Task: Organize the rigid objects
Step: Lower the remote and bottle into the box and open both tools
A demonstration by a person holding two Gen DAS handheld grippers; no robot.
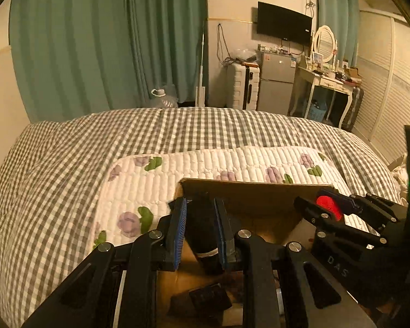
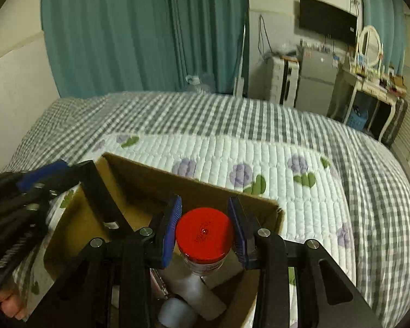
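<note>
A brown cardboard box (image 1: 254,191) (image 2: 139,175) sits on a flowered white quilt on the bed. My left gripper (image 1: 201,227) is shut on a black cylinder (image 1: 201,227) and holds it over the box's left side. My right gripper (image 2: 205,229) is shut on a red-lidded clear jar (image 2: 204,231) above the box; in the left wrist view the right gripper (image 1: 328,205) shows at the right with the red lid. Inside the box lie white bottles (image 2: 194,292) and a dark flat object (image 1: 209,298).
The flowered quilt (image 1: 205,164) lies on a grey checked bedspread (image 1: 68,150). Beyond the bed are green curtains (image 1: 95,41), a white suitcase (image 1: 243,84), a small fridge (image 1: 276,82), a dressing table (image 1: 328,79) and a wall TV (image 1: 284,23).
</note>
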